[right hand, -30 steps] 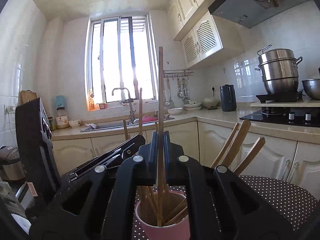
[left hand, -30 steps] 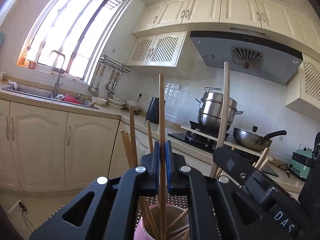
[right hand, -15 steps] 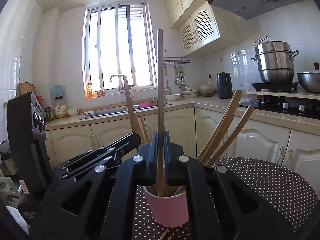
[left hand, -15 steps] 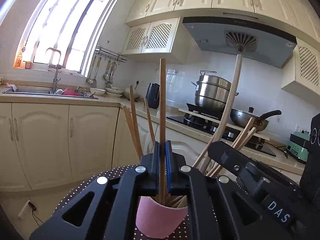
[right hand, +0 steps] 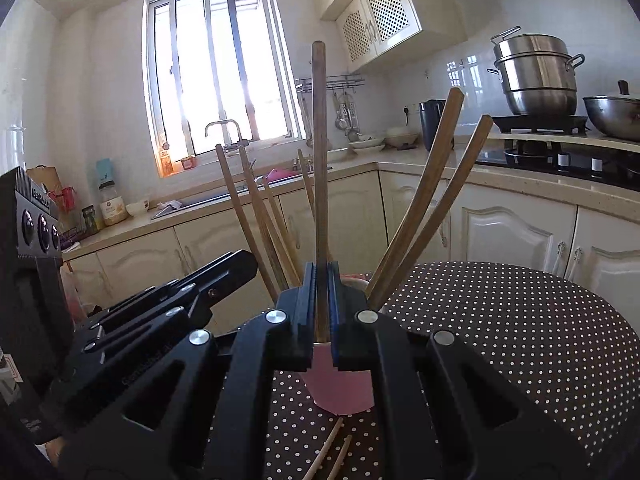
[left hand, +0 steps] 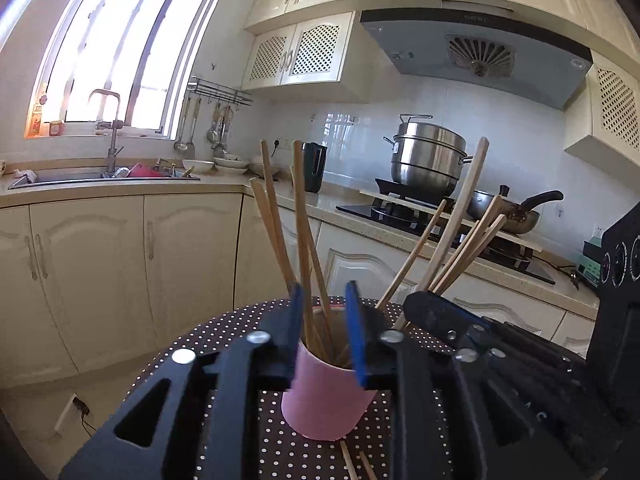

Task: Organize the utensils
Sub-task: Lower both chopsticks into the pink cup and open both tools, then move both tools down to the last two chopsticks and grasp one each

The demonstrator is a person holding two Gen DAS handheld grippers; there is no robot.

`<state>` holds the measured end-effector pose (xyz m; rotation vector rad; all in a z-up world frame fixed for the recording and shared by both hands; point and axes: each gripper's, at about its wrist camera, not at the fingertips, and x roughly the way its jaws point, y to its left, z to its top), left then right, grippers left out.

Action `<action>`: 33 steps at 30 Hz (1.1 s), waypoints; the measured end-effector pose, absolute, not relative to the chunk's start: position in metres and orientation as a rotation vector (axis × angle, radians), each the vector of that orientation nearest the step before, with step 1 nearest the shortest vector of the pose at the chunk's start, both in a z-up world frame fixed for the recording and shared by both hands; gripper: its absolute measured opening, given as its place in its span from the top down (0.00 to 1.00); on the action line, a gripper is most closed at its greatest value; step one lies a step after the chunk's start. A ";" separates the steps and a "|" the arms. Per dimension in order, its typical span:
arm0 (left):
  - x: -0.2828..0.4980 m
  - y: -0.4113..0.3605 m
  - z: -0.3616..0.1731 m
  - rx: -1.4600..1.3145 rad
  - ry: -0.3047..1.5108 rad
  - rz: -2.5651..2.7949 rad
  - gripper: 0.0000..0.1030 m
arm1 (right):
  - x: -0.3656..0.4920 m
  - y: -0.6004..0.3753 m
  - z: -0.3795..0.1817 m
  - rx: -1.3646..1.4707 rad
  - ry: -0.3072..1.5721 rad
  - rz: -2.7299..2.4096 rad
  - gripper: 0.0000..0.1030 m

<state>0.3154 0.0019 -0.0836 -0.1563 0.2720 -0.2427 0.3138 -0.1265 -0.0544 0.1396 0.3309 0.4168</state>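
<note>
A pink cup (left hand: 324, 396) stands on the dotted table (left hand: 208, 344) with several wooden chopsticks (left hand: 276, 216) leaning in it. My left gripper (left hand: 324, 312) is just above the cup's rim. Its jaws are opening, and the chopsticks stand loose between the blue pads (left hand: 354, 320) without being pressed. My right gripper (right hand: 320, 280) is shut on a dark wooden chopstick (right hand: 319, 160) held upright, its lower end down at the pink cup (right hand: 344, 392). The left gripper (right hand: 200, 284) sits close beside it on the left.
Two loose chopsticks (right hand: 332, 448) lie on the dotted tablecloth (right hand: 500, 340) in front of the cup. A black appliance with knobs (right hand: 32, 220) stands close at the left. Cabinets, a sink (left hand: 104, 176) and a stove with a steel pot (left hand: 428, 160) lie behind.
The left jaws have parted and let go of their chopstick, which now leans in the cup. Both grippers have sunk towards the cup, the right still gripping its chopstick.
</note>
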 end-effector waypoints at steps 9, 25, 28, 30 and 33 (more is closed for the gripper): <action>0.289 0.002 -0.064 -0.095 0.232 -0.170 0.52 | 0.288 -0.130 -0.032 0.132 0.302 0.403 0.86; 0.206 -0.002 -0.029 -0.011 0.136 -0.116 0.33 | 0.200 -0.138 0.010 0.081 0.171 0.367 0.37; 0.195 -0.007 -0.026 0.012 0.124 -0.113 0.31 | 0.187 -0.138 0.015 0.066 0.154 0.363 0.35; 0.187 -0.010 -0.025 0.028 0.119 -0.115 0.31 | 0.180 -0.139 0.017 0.064 0.147 0.360 0.33; 0.180 -0.014 -0.027 0.039 0.129 -0.123 0.31 | 0.171 -0.144 0.018 0.066 0.141 0.350 0.31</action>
